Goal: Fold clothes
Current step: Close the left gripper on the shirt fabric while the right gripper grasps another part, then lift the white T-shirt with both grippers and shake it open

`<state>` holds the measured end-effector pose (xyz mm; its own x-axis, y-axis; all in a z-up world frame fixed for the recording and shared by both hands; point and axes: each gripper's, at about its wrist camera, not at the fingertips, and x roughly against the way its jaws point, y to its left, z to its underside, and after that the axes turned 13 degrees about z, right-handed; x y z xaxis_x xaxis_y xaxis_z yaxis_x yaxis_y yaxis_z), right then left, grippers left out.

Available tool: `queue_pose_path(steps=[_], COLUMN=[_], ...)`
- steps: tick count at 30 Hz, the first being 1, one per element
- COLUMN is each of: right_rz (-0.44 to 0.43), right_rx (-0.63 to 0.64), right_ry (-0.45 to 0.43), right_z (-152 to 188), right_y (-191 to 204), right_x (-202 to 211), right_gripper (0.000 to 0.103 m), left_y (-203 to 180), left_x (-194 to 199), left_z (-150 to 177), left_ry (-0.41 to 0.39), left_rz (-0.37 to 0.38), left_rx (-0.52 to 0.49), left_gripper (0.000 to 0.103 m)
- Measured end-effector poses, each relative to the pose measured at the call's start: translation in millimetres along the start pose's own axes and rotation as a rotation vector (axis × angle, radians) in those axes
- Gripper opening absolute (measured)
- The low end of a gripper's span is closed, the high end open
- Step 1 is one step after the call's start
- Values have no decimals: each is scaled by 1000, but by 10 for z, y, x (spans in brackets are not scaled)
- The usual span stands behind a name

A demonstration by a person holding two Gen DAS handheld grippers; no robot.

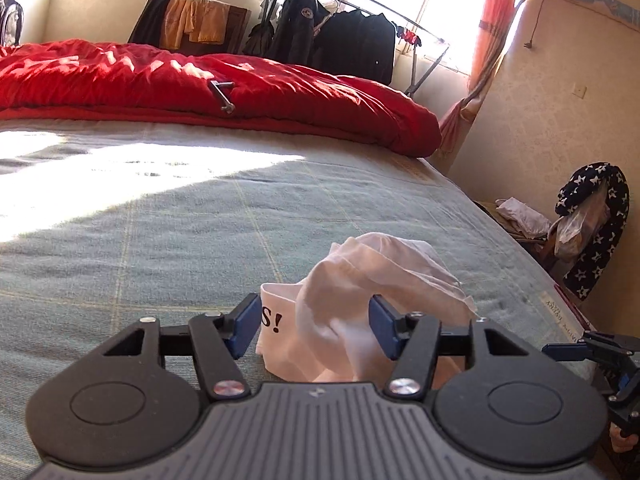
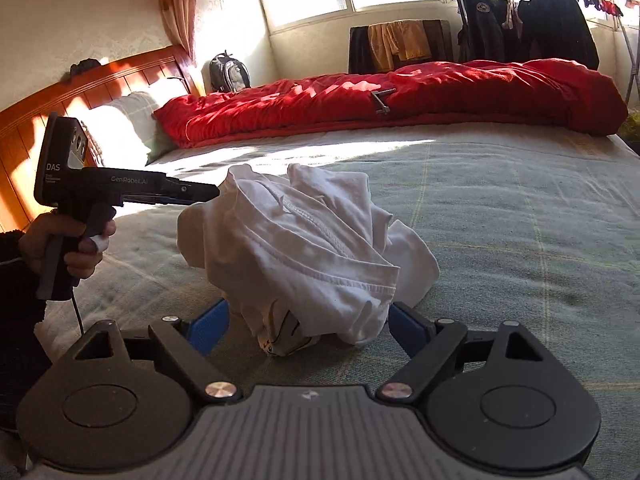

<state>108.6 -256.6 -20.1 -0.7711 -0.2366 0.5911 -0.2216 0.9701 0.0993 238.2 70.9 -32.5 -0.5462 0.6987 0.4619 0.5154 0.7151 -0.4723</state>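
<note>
Blue pads flank a crumpled white shirt (image 2: 304, 252) on the bed (image 2: 520, 220).
Right gripper (image 2: 308, 320) is spread wide around the heap's near edge, gripping nothing; only this view shows a hand (image 2: 68, 244) holding the left gripper (image 2: 208, 194), tip against the shirt. Left view alone shows black print (image 1: 271, 322) on the cloth between its pads; whether they pinch I cannot tell.

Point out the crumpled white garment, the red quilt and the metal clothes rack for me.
crumpled white cotton garment (image 2: 304, 240): right wrist view, on its stitched hem fold.
red puffy quilt (image 1: 280, 92): left wrist view, on its sunlit top.
metal clothes rack (image 1: 420, 32): left wrist view, on its curved top rail.
</note>
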Motion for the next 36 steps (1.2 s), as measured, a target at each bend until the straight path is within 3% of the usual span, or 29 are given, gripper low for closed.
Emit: queue_pose_path(steps=[1,3,4,6,14,19,22,24,30,33,36], right_rz=[4,13,15,18,12,32,30,18,-41,-82,-89], right_rx=[2,10,8,3,35,90,124,155,350,470,612], right_ry=[1,1,1,1,7,10,10,16,-18,-8,-42], right_z=[1,12,14,18,65,66,28,-30,-100,-55,31], right_y=[-1,-10,-14,-21,2,-12,-22,-17,243,418,577], right_x=[3,5,-7,-33,-104,-164,-219,-291,-351,-360,-292], right_gripper=[90,90,90,90,90,76,63,61,61,51,51], left_y=[28,34,-1,-97,-287,-108,37,70,98,120,126], left_x=[-30,-50,-29,48,665,934,1015,1013,955,939,921], left_z=[20,61,86,131,300,432,512,554,589,586,580], left_ry=[5,10,7,0,-57,-63,-60,-50,-28,-20,-9], left_rz=[16,48,52,19,-90,-172,-190,-189,-194,-196,-198], left_rx=[19,39,26,-23,-99,-37,9,19,21,18,8], left_gripper=[41,21,18,8,5,2,2,2,2,3,3])
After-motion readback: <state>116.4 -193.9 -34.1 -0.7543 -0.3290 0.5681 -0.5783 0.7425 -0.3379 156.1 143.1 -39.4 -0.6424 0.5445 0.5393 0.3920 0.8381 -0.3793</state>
